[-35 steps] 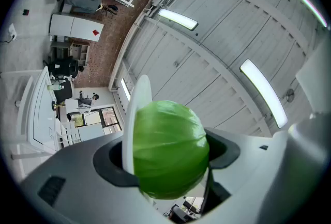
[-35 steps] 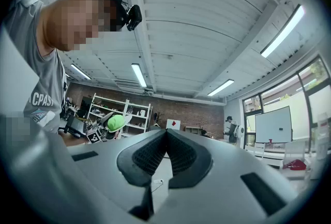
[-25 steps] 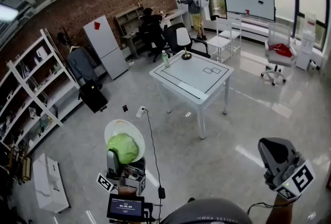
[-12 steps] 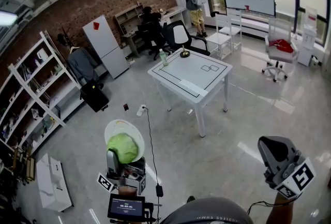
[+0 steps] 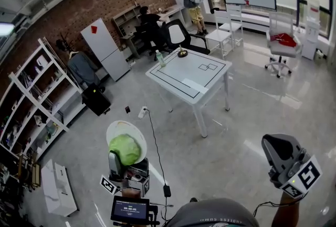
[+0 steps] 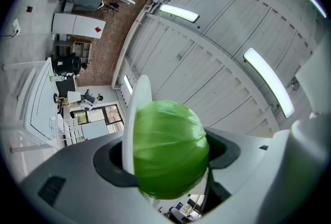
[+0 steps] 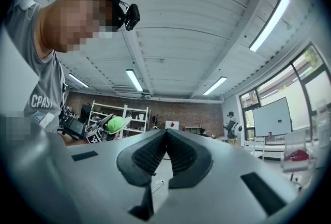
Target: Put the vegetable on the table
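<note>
The cabbage (image 5: pixel 125 149), probably firm, fairly heavy and smooth-skinned, is best held across its widest middle. The left gripper (image 5: pixel 126 160) has its fingers clamped on it there, with a white plate (image 5: pixel 116 130) edge-on beside it. The white surface (image 5: pixel 184 71) stands well apart at one o'clock. At four o'clock, the right gripper (image 7: pixel 165 137) has its fingers together, empty.

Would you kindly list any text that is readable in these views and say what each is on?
"CPAST", partly cut off: the person's grey shirt.
"ENDLESS SUMM", roughly, upside down and cut off: the same shirt, at the bottom of the head view.
Digits on the small screen: too small to read.
</note>
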A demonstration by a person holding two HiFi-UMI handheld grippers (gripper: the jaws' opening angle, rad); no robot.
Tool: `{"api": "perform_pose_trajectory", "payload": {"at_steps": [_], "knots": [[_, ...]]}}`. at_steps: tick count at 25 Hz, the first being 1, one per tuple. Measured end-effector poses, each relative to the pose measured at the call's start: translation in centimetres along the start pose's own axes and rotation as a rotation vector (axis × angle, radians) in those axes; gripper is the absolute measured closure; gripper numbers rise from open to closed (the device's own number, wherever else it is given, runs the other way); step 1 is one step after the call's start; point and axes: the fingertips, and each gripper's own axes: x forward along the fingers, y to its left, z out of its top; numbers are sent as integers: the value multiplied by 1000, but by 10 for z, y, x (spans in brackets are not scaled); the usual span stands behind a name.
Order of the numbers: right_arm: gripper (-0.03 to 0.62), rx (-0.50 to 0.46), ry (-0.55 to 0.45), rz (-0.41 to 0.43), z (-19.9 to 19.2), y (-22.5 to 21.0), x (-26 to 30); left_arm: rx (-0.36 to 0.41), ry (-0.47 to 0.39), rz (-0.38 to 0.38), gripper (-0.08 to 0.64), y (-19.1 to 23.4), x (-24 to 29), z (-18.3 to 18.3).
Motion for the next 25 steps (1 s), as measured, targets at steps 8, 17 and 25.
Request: {"api": "perform_pose_trajectory", "payload": {"at_steps": [8, 17, 25], "knots": [[584, 42, -15, 1, -7, -30, 9, 3, 11, 9, 209, 17, 19, -9], [584, 75, 7, -37, -34, -66, 65, -60, 25, 33, 209, 95, 43, 9], [584, 40, 4, -58, -34, -83, 135, -81, 49, -33, 209, 147, 84, 50]]}}
